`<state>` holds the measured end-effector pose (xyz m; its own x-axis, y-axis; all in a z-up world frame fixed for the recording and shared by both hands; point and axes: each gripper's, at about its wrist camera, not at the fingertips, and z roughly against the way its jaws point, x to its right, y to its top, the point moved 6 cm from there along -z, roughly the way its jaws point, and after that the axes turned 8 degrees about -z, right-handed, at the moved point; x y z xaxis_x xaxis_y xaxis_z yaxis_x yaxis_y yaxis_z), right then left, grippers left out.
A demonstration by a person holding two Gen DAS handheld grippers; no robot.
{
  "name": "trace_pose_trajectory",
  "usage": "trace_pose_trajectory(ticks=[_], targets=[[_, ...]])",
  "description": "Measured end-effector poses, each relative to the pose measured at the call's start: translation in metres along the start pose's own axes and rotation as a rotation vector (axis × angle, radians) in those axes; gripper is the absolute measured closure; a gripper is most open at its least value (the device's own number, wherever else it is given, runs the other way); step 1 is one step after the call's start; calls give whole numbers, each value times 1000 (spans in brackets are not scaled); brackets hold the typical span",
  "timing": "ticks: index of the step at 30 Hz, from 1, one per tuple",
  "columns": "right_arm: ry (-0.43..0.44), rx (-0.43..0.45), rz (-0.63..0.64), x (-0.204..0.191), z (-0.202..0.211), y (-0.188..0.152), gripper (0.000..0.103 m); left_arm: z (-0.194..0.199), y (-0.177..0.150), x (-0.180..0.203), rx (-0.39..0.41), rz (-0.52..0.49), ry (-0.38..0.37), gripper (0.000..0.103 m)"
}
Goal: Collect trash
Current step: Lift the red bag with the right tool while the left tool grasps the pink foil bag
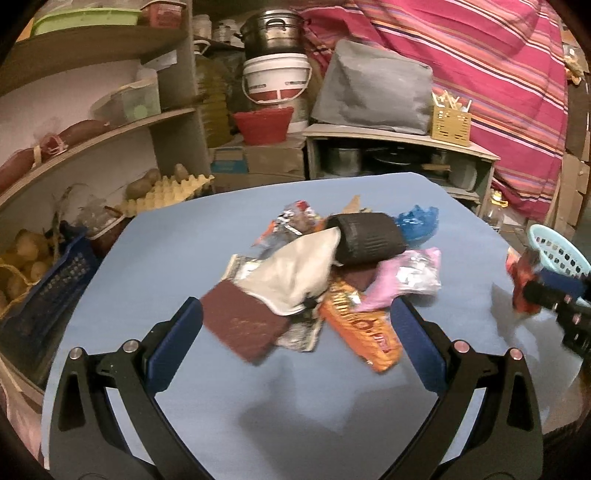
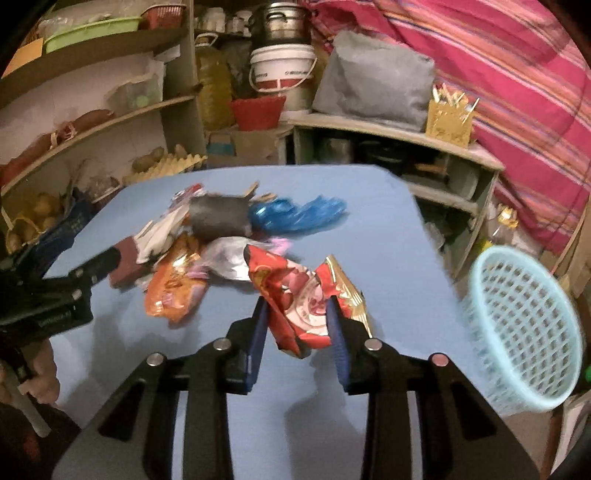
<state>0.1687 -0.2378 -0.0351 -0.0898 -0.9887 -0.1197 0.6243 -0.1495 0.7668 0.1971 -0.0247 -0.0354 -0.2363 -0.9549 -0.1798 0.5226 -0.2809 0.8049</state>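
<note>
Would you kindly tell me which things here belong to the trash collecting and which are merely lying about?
Belongs to the job:
red wrapper in right gripper
orange wrapper
pink wrapper
blue wrapper
light blue basket
left gripper, open

Just lying about:
white bucket
egg tray
grey bag

Background's pretty cluttered: white bucket (image 1: 276, 79) under a metal pot (image 1: 272, 29), egg tray (image 1: 168, 192) with potatoes, striped pink blanket (image 1: 480, 74).

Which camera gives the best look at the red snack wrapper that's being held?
The right wrist view: the red snack wrapper fills the middle, pinched between the right gripper fingers above the blue table. The left wrist view shows it only as a small, blurred red patch at the far right edge, by the basket.
</note>
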Motion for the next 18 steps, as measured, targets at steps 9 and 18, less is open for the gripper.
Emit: trace_pose_trajectory(ticks=[9, 18], targets=[[-33, 39, -41, 58, -1, 43, 71, -28, 16, 54, -13, -38, -64, 5], [9, 5, -190, 97, -16, 36, 70, -72, 7, 107, -115, -234, -107, 5]])
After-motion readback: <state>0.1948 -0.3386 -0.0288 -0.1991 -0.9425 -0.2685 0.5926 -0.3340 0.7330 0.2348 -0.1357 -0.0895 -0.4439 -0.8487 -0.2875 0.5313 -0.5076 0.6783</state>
